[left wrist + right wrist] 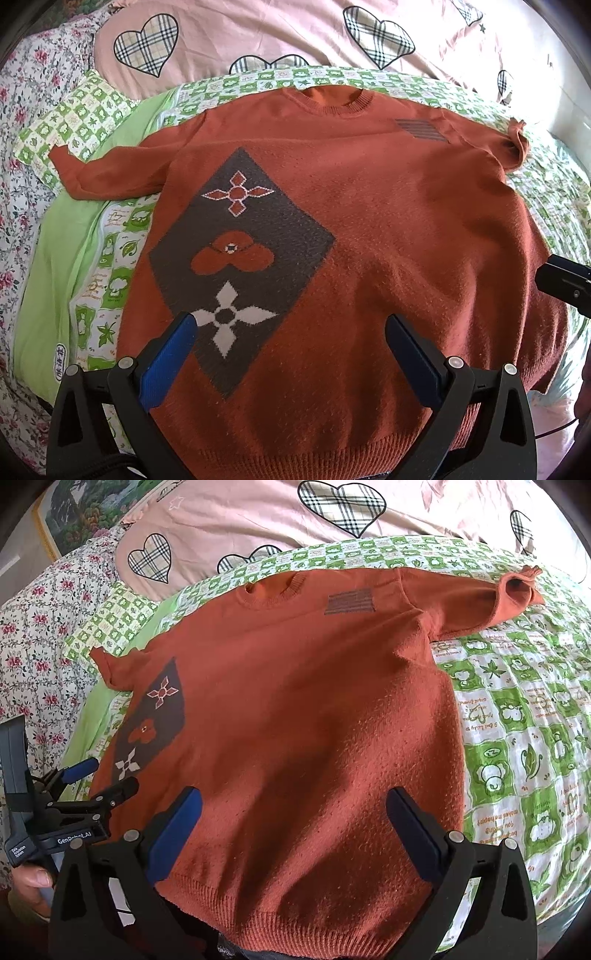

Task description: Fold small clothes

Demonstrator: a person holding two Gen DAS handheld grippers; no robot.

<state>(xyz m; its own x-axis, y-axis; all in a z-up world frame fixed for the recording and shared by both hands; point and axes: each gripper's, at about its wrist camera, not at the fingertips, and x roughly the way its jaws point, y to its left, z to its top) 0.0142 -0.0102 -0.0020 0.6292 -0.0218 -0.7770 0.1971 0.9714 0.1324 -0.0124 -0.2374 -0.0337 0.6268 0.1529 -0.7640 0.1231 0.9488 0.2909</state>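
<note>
Both grippers, left gripper (290, 332) and right gripper (293, 806), are held spread and empty above the sweater (332, 240) hem, its length running away from the fingers.

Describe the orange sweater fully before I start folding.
The orange knit sweater lies flat, front up, on the green checked quilt, neckline away from the grippers. It has a ribbed collar, a ribbed hem, a brown diamond panel with three flower motifs and a small striped chest patch. Both sleeves stretch outward. The left gripper and right gripper hang open above the hem.
</note>
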